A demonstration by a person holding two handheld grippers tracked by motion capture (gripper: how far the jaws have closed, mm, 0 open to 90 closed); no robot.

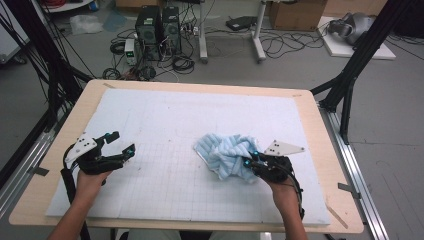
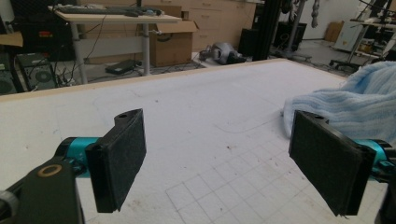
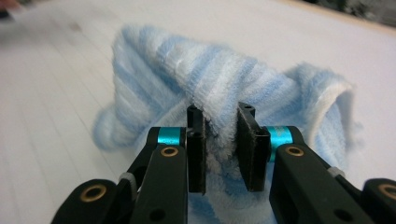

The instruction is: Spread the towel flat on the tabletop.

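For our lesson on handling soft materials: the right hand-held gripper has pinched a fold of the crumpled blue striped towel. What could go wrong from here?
1. The right hand-held gripper pinches just one narrow fold of the blue striped towel; if lifted, the fold may slip out.
2. The towel is bunched, so pulling could drag the whole heap across the white mat rather than spread it.
3. The left hand-held gripper sits open and apart from the towel, so nothing anchors the far side.

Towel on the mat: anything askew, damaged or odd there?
The towel lies crumpled in a heap right of the mat's middle, not spread flat. The right gripper pinches a fold of it. No tears show. The left gripper stands open, apart from it.
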